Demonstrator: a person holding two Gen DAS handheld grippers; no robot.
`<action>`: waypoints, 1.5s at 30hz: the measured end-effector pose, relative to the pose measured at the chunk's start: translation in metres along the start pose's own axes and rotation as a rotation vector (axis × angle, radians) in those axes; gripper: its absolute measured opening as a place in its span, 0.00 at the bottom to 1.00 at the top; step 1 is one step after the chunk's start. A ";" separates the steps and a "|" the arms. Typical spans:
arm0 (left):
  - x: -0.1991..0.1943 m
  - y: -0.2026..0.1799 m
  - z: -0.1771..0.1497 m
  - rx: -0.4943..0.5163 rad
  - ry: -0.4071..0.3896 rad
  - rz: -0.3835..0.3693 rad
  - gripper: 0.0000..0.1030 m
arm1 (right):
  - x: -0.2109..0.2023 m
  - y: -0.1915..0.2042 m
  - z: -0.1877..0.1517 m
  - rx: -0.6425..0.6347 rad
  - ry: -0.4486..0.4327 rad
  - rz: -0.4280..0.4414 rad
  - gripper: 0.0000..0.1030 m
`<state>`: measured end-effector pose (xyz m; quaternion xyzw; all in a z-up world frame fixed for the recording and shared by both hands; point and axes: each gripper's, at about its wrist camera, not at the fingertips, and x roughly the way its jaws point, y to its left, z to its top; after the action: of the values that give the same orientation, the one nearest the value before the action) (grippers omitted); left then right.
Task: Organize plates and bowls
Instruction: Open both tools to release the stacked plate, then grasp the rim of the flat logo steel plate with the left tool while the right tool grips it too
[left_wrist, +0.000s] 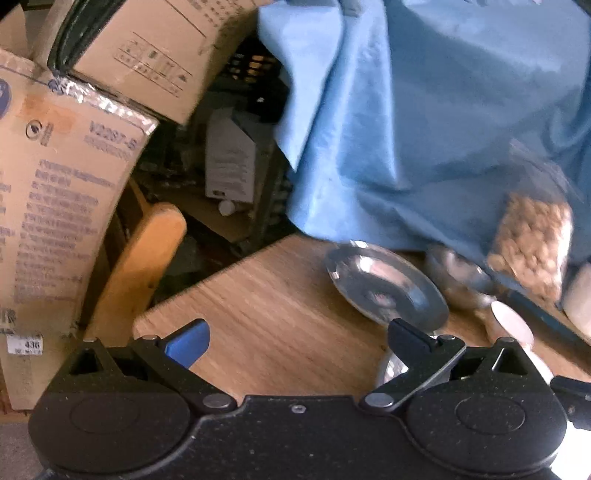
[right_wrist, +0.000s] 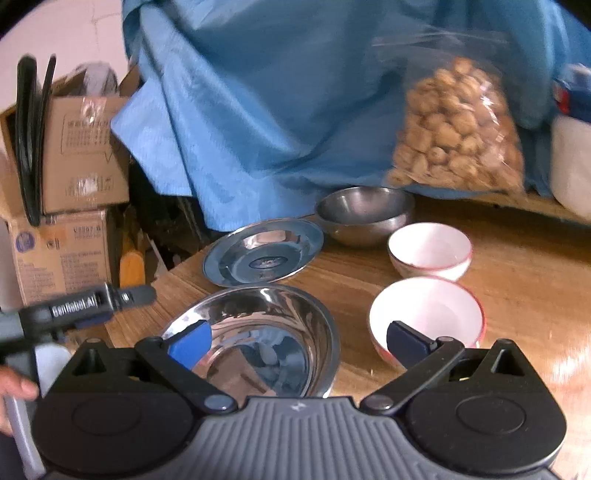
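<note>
On the wooden table (right_wrist: 517, 280) a flat steel plate (right_wrist: 263, 252) lies in the middle, with a deeper steel dish (right_wrist: 258, 332) in front of it. A steel bowl (right_wrist: 365, 214) stands behind, and two white bowls with red rims, one farther (right_wrist: 430, 251) and one nearer (right_wrist: 424, 314), sit to the right. My right gripper (right_wrist: 299, 343) is open, its jaws wide over the near rims of the dish and nearer white bowl, gripping nothing. My left gripper (left_wrist: 299, 341) is open above bare wood, short of the steel plate (left_wrist: 384, 284) and steel bowl (left_wrist: 461, 277). The left tool (right_wrist: 85, 306) shows at left.
A blue cloth (right_wrist: 258, 110) drapes over something behind the dishes. A clear bag of nuts (right_wrist: 461, 129) leans on it at the right. Cardboard boxes (left_wrist: 55, 203) and a wooden chair back (left_wrist: 140, 266) stand past the table's left edge (left_wrist: 207, 284). A hand (right_wrist: 14, 387) holds the left tool.
</note>
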<state>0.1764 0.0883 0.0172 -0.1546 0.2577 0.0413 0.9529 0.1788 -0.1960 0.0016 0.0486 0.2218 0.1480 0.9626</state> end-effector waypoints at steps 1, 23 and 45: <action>0.002 0.001 0.006 0.000 -0.005 0.001 0.99 | 0.003 0.001 0.005 -0.017 0.007 -0.001 1.00; 0.112 0.004 0.059 -0.016 0.168 -0.006 0.99 | 0.070 -0.004 0.059 0.017 0.084 0.053 0.98; 0.128 -0.010 0.056 0.071 0.165 -0.095 0.62 | 0.132 -0.008 0.066 0.035 0.233 0.020 0.58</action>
<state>0.3156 0.0963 0.0008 -0.1356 0.3292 -0.0259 0.9341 0.3233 -0.1646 0.0051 0.0501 0.3343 0.1582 0.9277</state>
